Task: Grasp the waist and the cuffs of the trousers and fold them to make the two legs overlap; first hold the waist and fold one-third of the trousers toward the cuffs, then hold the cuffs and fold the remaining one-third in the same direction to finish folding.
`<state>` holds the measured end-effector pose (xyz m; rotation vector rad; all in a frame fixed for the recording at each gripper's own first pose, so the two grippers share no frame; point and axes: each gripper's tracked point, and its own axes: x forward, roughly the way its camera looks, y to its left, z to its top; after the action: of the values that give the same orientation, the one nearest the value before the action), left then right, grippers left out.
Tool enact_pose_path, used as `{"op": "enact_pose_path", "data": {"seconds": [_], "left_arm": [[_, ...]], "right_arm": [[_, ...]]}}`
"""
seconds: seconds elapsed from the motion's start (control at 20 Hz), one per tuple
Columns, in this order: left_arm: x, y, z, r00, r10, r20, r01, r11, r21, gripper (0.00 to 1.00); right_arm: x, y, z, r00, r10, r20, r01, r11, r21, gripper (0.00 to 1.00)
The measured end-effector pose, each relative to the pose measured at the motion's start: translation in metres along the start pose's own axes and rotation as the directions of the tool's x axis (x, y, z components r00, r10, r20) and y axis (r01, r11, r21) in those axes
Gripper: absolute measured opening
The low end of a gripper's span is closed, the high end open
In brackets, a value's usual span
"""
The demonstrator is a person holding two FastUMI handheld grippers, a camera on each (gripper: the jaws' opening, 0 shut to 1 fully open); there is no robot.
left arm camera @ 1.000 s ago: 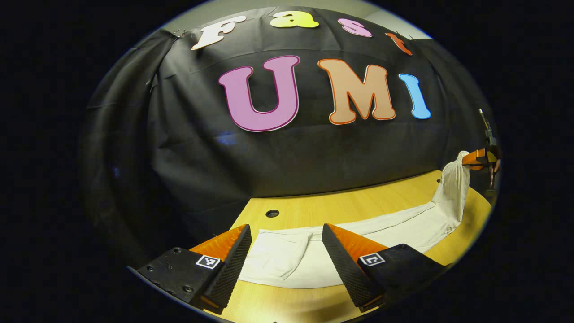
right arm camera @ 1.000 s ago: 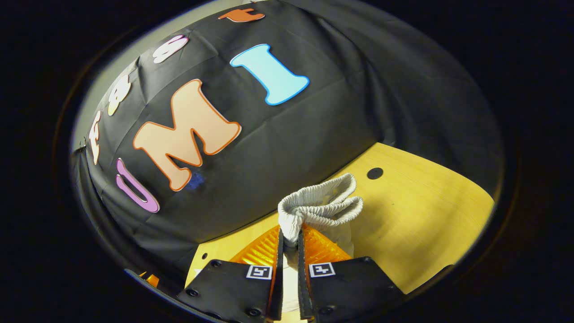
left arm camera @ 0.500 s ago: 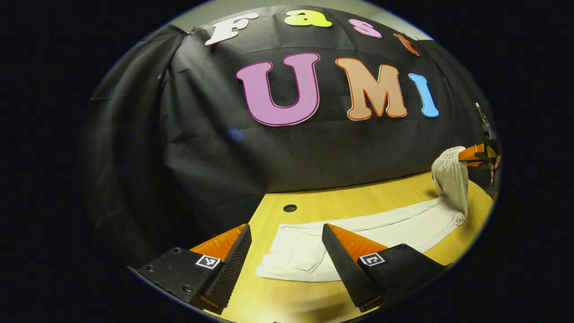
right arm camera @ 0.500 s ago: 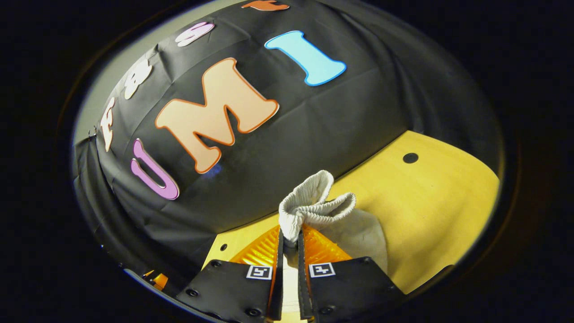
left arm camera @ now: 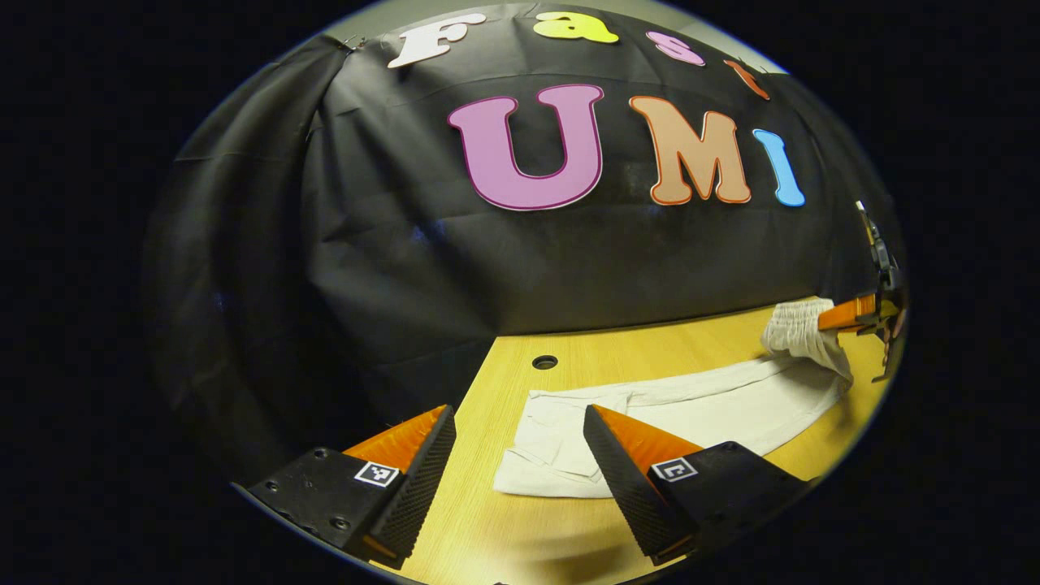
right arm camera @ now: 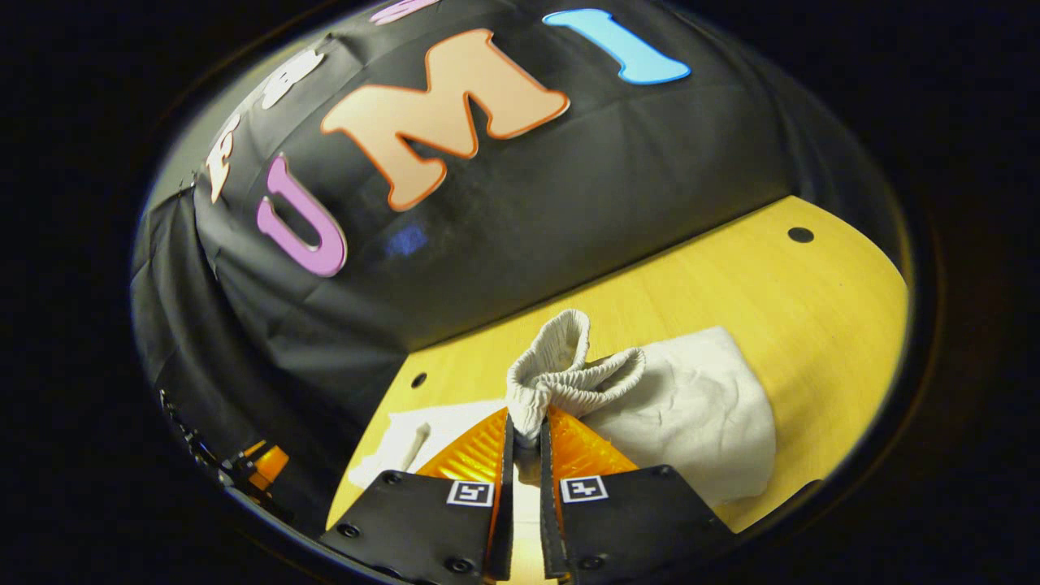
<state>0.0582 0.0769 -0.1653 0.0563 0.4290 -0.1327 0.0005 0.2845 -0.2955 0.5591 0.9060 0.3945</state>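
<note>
A pair of off-white cotton trousers (left arm camera: 715, 406) lies stretched lengthwise on the yellow wooden tabletop (left arm camera: 504, 520), in front of the black cloth wall (left arm camera: 366, 268). The right gripper (right arm camera: 524, 422) has its fingers pressed together on the ribbed elastic waistband (right arm camera: 569, 374), pinching a bunched fold of it just above the table; below the waistband the seat of the trousers spreads in a soft heap on the wood. From the left gripper view, that gripper bites the waistband at the far end of the trousers. The left gripper (left arm camera: 520, 463) hangs over the cuff end of the trousers with its fingers spread wide, touching no cloth. A small round hole (left arm camera: 544, 361) in the tabletop sits just beyond the cuffs, towards the wall.
</note>
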Motion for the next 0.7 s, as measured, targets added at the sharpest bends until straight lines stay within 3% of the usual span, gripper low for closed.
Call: {"op": "enact_pose_path", "data": {"seconds": [0.3,0.45,0.5,0.6,0.7], "left_arm": [[0.008,0.009,-0.015,1.0,-0.01,-0.025,0.01,1.0,-0.001,0.96],[0.014,0.008,-0.026,0.999,-0.021,-0.042,0.02,1.0,-0.021,0.96],[0.017,0.008,-0.029,0.998,-0.026,-0.05,0.025,0.999,-0.029,0.96],[0.023,0.005,-0.036,0.997,-0.041,-0.063,0.038,0.998,-0.04,1.0],[0.03,0.0,-0.042,0.996,-0.058,-0.074,0.054,0.997,-0.054,0.96]], "right_arm": [[0.016,-0.008,-0.041,0.984,-0.069,-0.162,0.04,0.984,-0.175,0.2],[0.015,-0.004,-0.042,0.965,-0.042,-0.261,-0.02,0.973,-0.232,0.17],[0.012,-0.007,-0.042,0.958,-0.03,-0.284,-0.045,0.966,-0.253,0.4],[0.016,-0.013,-0.031,0.95,-0.016,-0.313,-0.08,0.953,-0.291,0.69],[0.014,-0.028,-0.021,0.953,-0.02,-0.303,-0.082,0.944,-0.32,0.97]]}}
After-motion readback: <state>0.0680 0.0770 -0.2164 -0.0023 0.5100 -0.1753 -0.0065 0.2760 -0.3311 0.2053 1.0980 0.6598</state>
